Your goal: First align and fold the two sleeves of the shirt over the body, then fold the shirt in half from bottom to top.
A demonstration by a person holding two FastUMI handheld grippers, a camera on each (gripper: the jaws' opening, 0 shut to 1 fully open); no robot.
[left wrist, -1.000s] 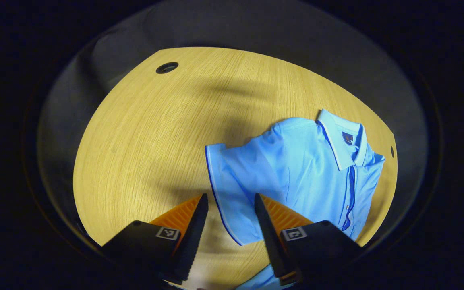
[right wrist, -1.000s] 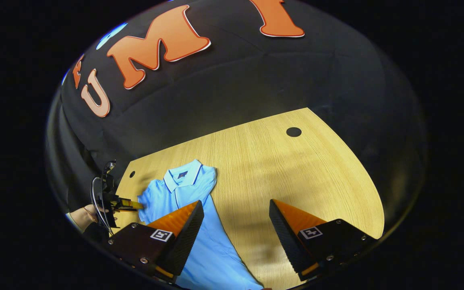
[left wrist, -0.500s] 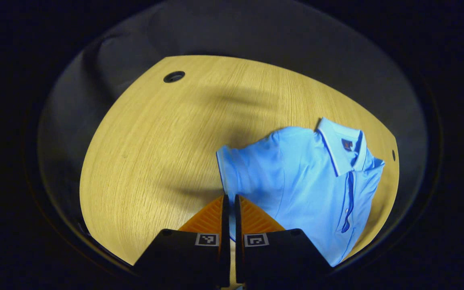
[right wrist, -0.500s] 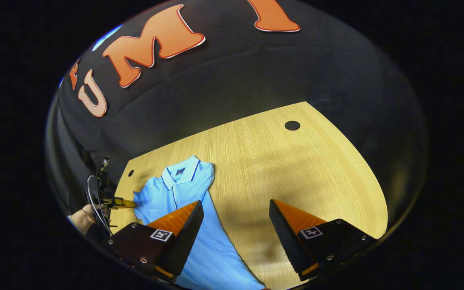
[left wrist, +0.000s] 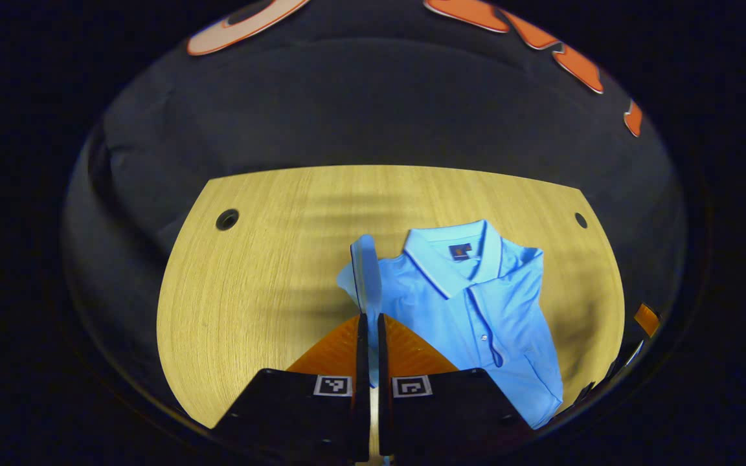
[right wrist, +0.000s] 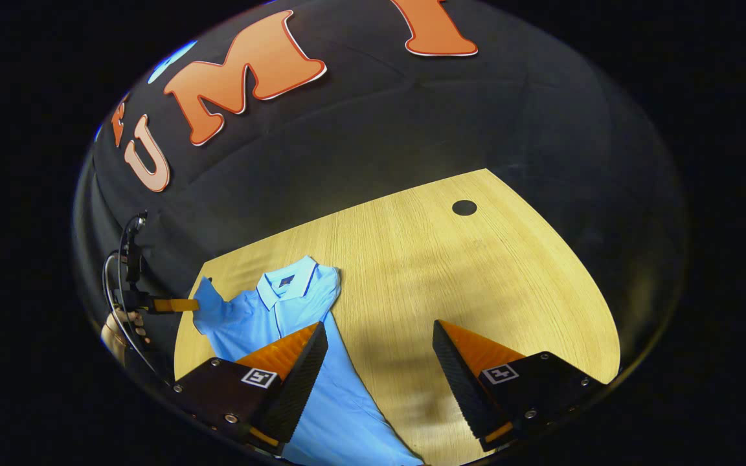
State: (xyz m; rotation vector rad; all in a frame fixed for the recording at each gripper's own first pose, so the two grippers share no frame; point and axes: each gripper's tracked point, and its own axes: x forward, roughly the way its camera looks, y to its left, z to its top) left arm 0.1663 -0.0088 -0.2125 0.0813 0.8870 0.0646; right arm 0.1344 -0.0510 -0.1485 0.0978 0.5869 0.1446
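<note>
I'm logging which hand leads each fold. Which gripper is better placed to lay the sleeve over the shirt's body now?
Left. The left gripper is shut on the sleeve, lifted off the table beside the shirt. The right gripper hangs open, holding nothing.

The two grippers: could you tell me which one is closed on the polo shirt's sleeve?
The left gripper, shut on the sleeve and lifting it; the right gripper is open, holding nothing.
</note>
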